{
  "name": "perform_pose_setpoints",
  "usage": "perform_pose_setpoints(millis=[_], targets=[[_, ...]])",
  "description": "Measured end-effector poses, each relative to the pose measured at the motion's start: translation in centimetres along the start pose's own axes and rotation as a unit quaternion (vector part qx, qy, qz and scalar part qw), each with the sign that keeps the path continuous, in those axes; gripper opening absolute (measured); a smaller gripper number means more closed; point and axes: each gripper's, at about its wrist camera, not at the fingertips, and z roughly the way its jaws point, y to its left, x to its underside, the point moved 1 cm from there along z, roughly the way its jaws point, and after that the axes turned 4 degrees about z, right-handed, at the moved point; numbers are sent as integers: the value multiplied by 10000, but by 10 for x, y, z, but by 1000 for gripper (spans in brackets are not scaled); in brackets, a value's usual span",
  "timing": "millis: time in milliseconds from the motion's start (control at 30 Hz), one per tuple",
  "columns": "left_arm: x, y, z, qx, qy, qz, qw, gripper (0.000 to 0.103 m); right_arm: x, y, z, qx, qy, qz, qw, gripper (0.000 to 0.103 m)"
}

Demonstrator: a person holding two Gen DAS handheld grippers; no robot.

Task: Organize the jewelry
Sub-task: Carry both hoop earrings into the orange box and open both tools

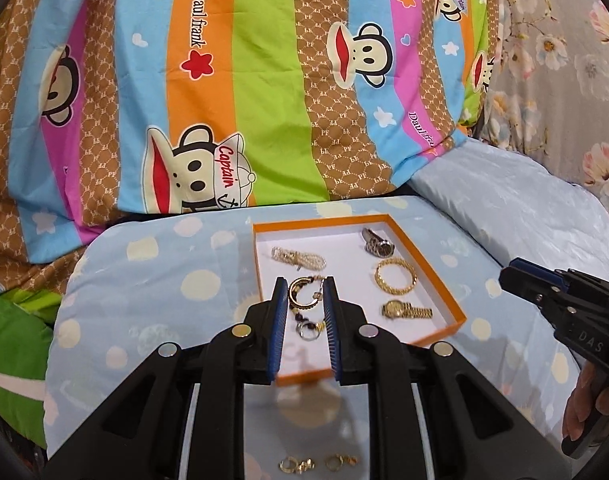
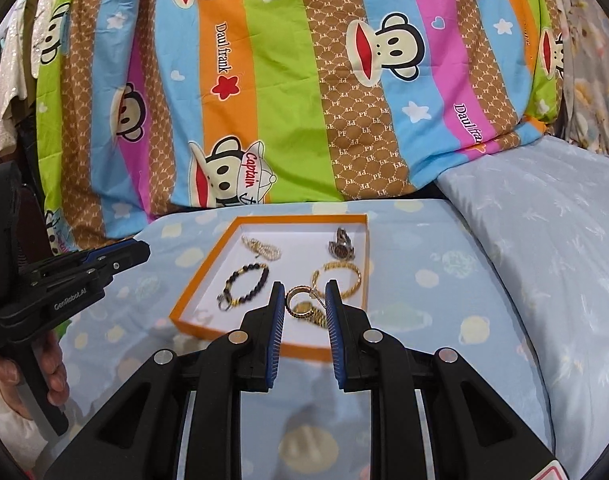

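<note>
My left gripper (image 1: 305,282) is shut on a gold hoop earring (image 1: 294,295), held above the orange-rimmed tray (image 1: 436,272). My right gripper (image 2: 305,285) is shut on a matching gold hoop earring (image 2: 290,300) over the same tray (image 2: 200,280). In the tray lie a pearl bracelet (image 1: 298,258), a silver watch (image 1: 378,244), a gold chain bracelet (image 1: 395,280), a gold watch (image 1: 406,310) and a dark bead bracelet (image 2: 244,284). Small gold earrings (image 1: 296,465) lie on the cushion in front of the tray, partly hidden by the left gripper's body.
The tray sits on a pale blue spotted cushion (image 1: 144,288). A bright striped monkey-print quilt (image 1: 224,100) rises behind it, and a light blue pillow (image 2: 544,240) lies to the right. A hand (image 2: 52,368) holds the left gripper's handle.
</note>
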Motion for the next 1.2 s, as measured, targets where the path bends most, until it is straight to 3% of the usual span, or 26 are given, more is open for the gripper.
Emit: perform_pose_setpoints(millis=[233,567,1100,1200], targets=[[-10,-2,55,-59,233,23,9997,17,-18,-6,57,83,199,38,9998,19],[-8,1,118,4,639,-74,9979,17,-14,-14,125,141,643,66,9978,19],[4,-2,142,9,841,-38,9964,18,-8,-20,149,153,794,104,9967,20],[3,0,140,-107,777,-50,9969,31,-9,-20,146,149,711,104,9973,22]])
